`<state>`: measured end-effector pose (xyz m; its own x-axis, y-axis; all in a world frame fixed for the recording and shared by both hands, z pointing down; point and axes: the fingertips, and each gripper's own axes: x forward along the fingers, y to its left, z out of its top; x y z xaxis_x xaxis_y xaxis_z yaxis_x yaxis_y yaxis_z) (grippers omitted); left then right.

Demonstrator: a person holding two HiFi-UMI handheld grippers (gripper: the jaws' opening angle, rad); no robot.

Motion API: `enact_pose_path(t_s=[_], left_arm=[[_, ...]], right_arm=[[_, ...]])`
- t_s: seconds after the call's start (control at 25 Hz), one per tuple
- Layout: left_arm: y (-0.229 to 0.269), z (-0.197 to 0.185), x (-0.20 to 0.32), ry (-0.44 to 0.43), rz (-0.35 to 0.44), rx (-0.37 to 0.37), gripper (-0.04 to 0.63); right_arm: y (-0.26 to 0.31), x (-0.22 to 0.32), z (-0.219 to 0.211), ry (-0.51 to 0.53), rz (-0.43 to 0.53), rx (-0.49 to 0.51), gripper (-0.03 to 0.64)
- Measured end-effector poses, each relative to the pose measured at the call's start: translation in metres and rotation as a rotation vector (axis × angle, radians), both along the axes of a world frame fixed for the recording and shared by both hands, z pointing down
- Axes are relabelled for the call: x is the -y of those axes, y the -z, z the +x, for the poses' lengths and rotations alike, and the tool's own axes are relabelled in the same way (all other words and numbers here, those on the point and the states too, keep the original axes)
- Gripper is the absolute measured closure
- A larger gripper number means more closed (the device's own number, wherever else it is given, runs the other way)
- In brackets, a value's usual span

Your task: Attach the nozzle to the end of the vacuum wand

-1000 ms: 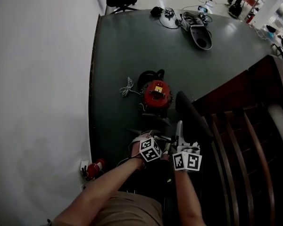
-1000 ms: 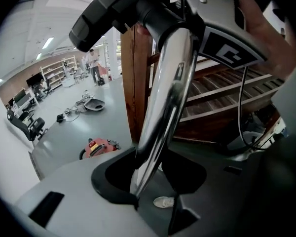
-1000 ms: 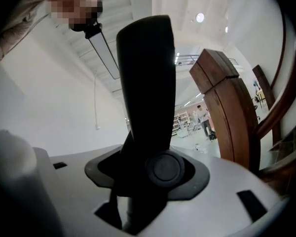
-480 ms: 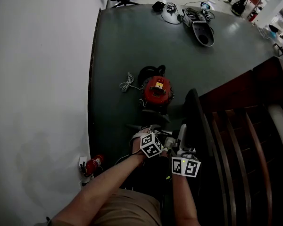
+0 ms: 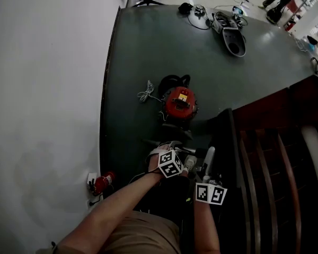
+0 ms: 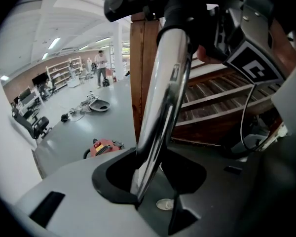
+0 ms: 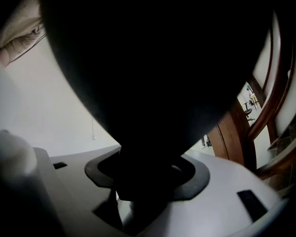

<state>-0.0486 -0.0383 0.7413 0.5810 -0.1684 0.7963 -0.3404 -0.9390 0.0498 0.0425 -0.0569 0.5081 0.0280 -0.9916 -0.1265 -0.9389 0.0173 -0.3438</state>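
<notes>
The red vacuum canister (image 5: 180,102) sits on the dark green floor. Close below me, my left gripper (image 5: 172,163) is shut on the chrome wand (image 5: 208,157). In the left gripper view the wand (image 6: 160,98) runs up from between the jaws of the left gripper (image 6: 148,181), and its top end meets a black nozzle (image 6: 153,1). My right gripper (image 5: 209,189) is just right of the left one, shut on that black nozzle (image 5: 222,134). The nozzle (image 7: 153,68) fills the right gripper view and hides the pads of the right gripper (image 7: 148,181).
Dark wooden chairs (image 5: 278,157) stand close on the right. A white cord (image 5: 146,95) lies left of the canister. A small red object (image 5: 99,183) rests by the white wall. A grey floor head (image 5: 234,40) and cables lie far off, with a person (image 6: 99,63) in the distance.
My right gripper, with the black nozzle in it, has shifted slightly toward me and to the right. The left gripper has stayed on the wand.
</notes>
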Motion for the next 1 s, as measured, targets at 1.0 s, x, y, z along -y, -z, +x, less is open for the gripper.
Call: enact_pose_path(t_s=[1.0], left_arm=[[-0.008,-0.014,0.026,0.025,0.0,0.076,0.431]], right_arm=[[-0.005,0.037,-0.023,0.108,0.02,-0.021,0.365]])
